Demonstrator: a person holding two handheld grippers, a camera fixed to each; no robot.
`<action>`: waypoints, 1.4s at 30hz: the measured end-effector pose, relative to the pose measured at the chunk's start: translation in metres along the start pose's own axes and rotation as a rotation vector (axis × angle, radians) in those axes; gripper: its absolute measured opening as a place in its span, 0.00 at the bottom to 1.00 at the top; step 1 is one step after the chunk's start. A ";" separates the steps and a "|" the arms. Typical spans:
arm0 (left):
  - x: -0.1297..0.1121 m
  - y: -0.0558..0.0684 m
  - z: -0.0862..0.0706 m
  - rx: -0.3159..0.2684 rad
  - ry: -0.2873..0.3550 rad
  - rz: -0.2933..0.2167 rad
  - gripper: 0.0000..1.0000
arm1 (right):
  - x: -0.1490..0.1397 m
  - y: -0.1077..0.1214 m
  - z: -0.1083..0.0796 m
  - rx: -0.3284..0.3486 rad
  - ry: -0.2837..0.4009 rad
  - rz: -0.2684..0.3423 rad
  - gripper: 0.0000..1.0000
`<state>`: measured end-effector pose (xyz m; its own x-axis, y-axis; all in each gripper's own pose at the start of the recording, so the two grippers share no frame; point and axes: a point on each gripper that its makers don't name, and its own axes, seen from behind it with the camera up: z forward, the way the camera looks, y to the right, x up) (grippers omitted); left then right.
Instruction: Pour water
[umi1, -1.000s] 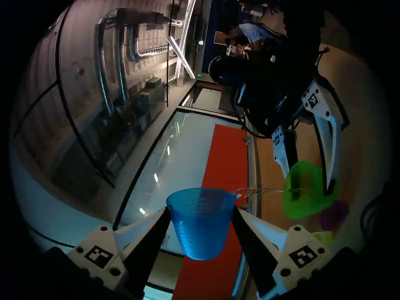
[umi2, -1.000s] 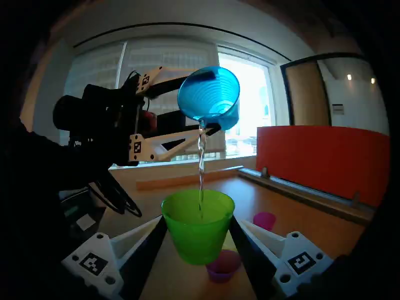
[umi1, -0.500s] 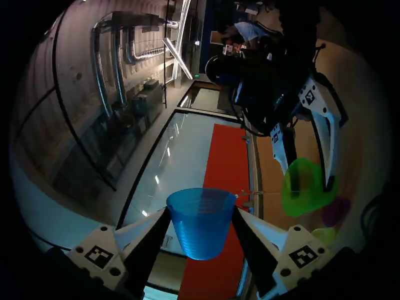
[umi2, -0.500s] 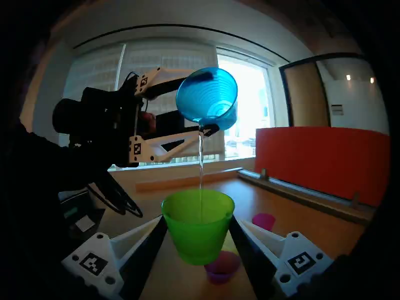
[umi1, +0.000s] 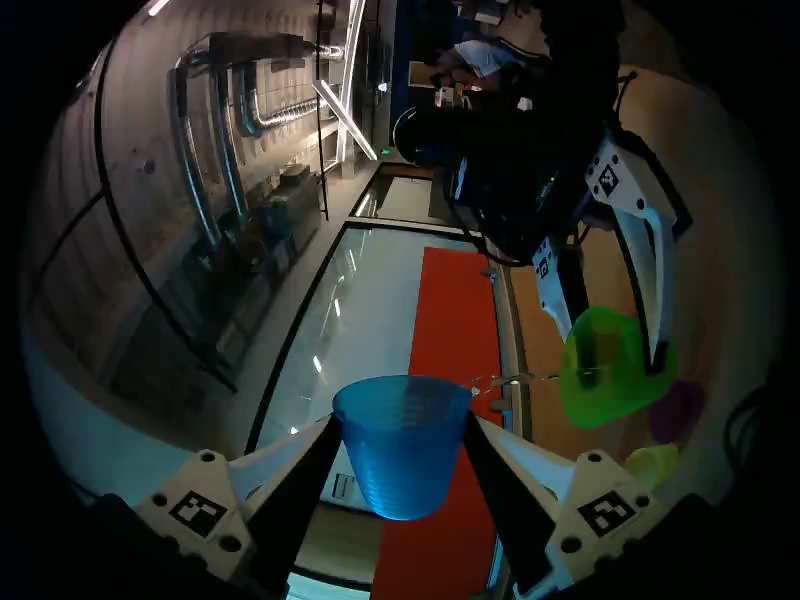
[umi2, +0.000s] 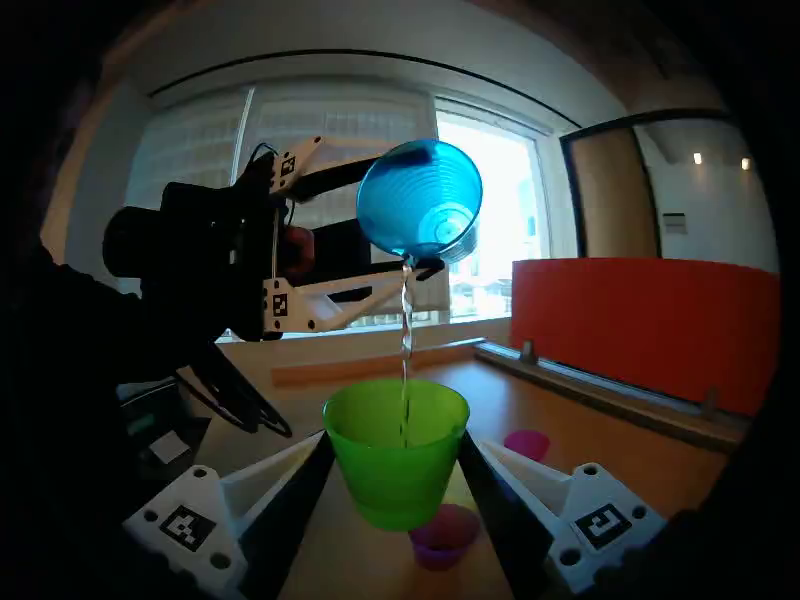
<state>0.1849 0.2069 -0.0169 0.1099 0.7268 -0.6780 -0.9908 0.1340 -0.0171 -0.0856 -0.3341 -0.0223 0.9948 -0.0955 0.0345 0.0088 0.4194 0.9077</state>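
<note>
My left gripper is shut on a blue plastic cup, tipped on its side. In the right gripper view that blue cup hangs high, mouth turned down, and a thin stream of water falls from its rim. The stream lands inside a green cup, upright, with my right gripper shut on it. In the left gripper view the green cup sits at the right between the right gripper's white fingers, and the water arcs toward it.
A wooden table lies under the cups, with a purple cup just below the green one and a small magenta cup farther back. An orange partition runs along the right. Bright windows stand behind.
The blue cup has tipped a little further and shifted slightly right in the right gripper view. Water keeps streaming into the green cup, which has stayed put.
</note>
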 end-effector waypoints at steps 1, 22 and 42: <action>0.000 0.000 0.000 0.001 0.001 0.005 0.86 | 0.000 0.000 0.000 -0.001 0.000 -0.001 0.88; 0.003 -0.006 -0.002 0.004 -0.002 0.081 0.86 | 0.004 0.001 0.000 -0.001 0.007 -0.009 0.88; 0.007 -0.008 -0.001 0.007 0.000 0.166 0.86 | 0.010 0.002 -0.001 -0.005 0.020 -0.012 0.88</action>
<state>0.1935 0.2109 -0.0223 -0.0553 0.7392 -0.6713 -0.9948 0.0168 0.1004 -0.0757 -0.3332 -0.0208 0.9965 -0.0822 0.0156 0.0207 0.4225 0.9061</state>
